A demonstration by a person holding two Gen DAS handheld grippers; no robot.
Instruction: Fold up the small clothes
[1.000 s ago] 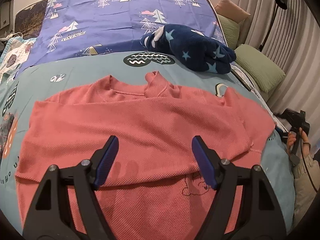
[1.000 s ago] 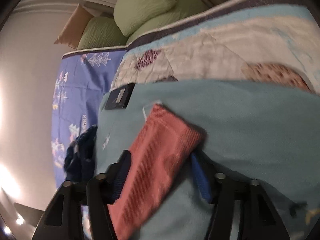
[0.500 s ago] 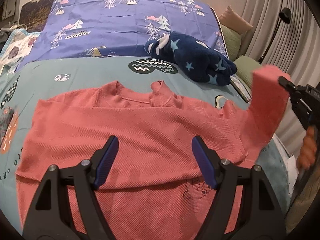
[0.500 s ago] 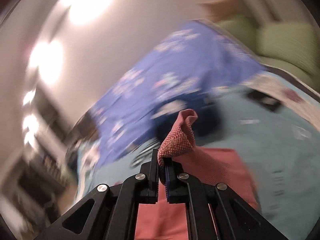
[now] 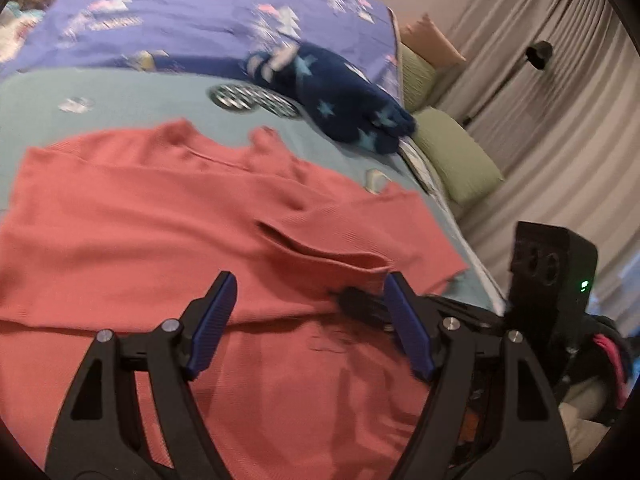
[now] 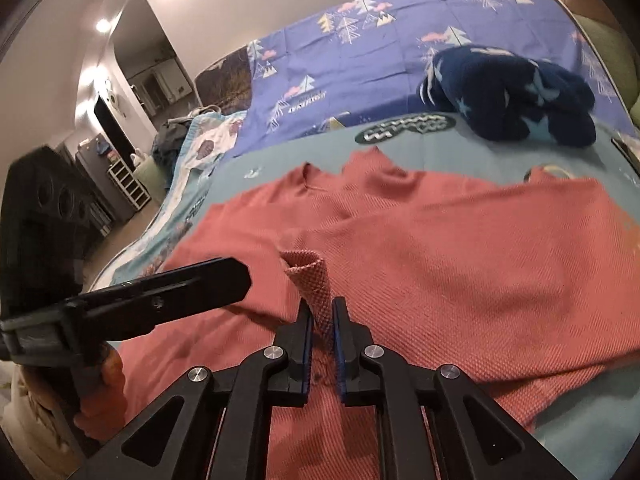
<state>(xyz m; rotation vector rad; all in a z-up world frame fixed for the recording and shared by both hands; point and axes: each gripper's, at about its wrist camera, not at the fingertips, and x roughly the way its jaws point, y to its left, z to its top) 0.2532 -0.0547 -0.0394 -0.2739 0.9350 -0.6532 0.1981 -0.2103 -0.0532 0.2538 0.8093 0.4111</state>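
A coral-pink sweater (image 5: 160, 220) lies spread on the teal blanket (image 5: 100, 96), neck toward the far side; it also shows in the right wrist view (image 6: 460, 248). My left gripper (image 5: 308, 324) is open and empty, hovering over the sweater's lower middle. My right gripper (image 6: 320, 320) is shut on the cuff of the right sleeve (image 6: 308, 276), which is folded across the sweater's body. The right gripper's tip (image 5: 360, 304) shows in the left wrist view beside my left gripper's right finger.
A dark blue starred fleece garment (image 5: 344, 100) lies bundled beyond the sweater, also in the right wrist view (image 6: 508, 96). A purple tree-print sheet (image 5: 200, 20) covers the far bed. Green pillows (image 5: 456, 160) and curtains (image 5: 560, 120) lie right. The left gripper's body (image 6: 120, 300) is at left.
My right gripper took hold of the right sleeve cuff, lifted it and carried it leftward across the sweater's body. My left gripper stayed open over the lower middle.
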